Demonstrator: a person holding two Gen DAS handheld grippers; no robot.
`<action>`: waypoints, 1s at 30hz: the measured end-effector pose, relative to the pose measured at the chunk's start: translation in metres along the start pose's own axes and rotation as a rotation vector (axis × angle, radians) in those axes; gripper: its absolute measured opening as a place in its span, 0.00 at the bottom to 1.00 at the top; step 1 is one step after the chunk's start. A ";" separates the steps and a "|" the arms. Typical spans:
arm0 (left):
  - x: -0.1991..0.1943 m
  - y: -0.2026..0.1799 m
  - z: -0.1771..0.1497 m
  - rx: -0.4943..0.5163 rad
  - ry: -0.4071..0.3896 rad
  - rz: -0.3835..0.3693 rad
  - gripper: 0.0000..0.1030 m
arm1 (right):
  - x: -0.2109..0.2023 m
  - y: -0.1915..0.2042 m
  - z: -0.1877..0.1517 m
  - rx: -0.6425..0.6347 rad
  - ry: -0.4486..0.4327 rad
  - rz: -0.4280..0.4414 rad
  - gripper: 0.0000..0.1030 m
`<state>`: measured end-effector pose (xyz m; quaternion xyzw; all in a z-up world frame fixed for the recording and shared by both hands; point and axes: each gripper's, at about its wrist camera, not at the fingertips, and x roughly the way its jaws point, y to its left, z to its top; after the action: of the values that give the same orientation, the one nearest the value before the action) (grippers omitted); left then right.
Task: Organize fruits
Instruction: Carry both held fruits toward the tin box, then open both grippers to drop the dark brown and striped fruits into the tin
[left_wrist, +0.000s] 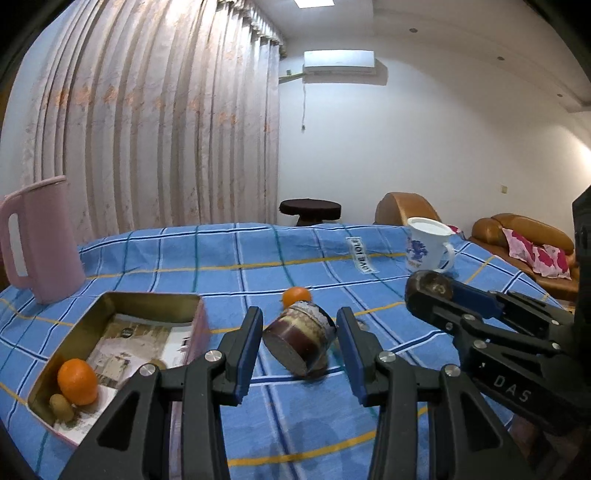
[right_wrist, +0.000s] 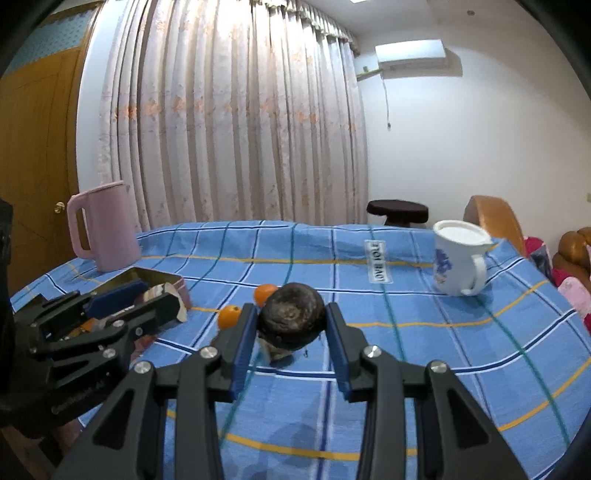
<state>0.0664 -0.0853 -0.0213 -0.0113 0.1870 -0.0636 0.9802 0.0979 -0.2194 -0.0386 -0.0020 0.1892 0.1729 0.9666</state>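
**Dark fruit in right gripper, tin holds one orange**

Landmark: open rectangular pink-sided metal tin (left_wrist: 122, 343) on the blue checked tablecloth (left_wrist: 295, 258).

Right gripper (right_wrist: 291, 325): blue-padded fingers clamped on a dark brown, rough-skinned round fruit (right_wrist: 291, 317), pads touching it on both flanks. The left wrist view shows the same fruit at the tip of that gripper, raised above the cloth, well to the right of the tin and just in front of the white mug with a blue print (left_wrist: 428, 251).

Left gripper (left_wrist: 299, 347): fingers spread, nothing held. Between them, lying on its side on the cloth, is a small brown patterned cylindrical jar (left_wrist: 301, 339); it sits just right of the tin and neither pad touches it.

Fruit count relative to the tin:
- inside, near corner: one round orange (left_wrist: 77, 382) with a small tan-brown oval fruit (left_wrist: 62, 408) touching it at its lower left; both rest on a printed paper liner
- outside, right of the tin and just behind the jar: a small orange (left_wrist: 296, 296) on the cloth
- right wrist view shows a second small orange (right_wrist: 229, 316) on the cloth beside the first, both right of the tin

Tall pink plastic pitcher with handle (left_wrist: 40, 240) stands upright behind the tin, to its left. The mug stands far right of the tin, near the cloth's far edge
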 end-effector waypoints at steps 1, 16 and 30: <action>-0.001 0.004 0.000 -0.002 0.002 0.008 0.42 | 0.004 0.005 0.001 -0.004 0.010 0.014 0.39; -0.028 0.089 0.012 -0.037 0.028 0.179 0.42 | 0.043 0.086 0.033 -0.067 0.033 0.208 0.39; -0.019 0.159 -0.014 -0.120 0.157 0.292 0.42 | 0.093 0.170 0.023 -0.165 0.138 0.360 0.40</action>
<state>0.0631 0.0746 -0.0346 -0.0377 0.2660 0.0899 0.9590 0.1302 -0.0270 -0.0404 -0.0591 0.2373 0.3571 0.9015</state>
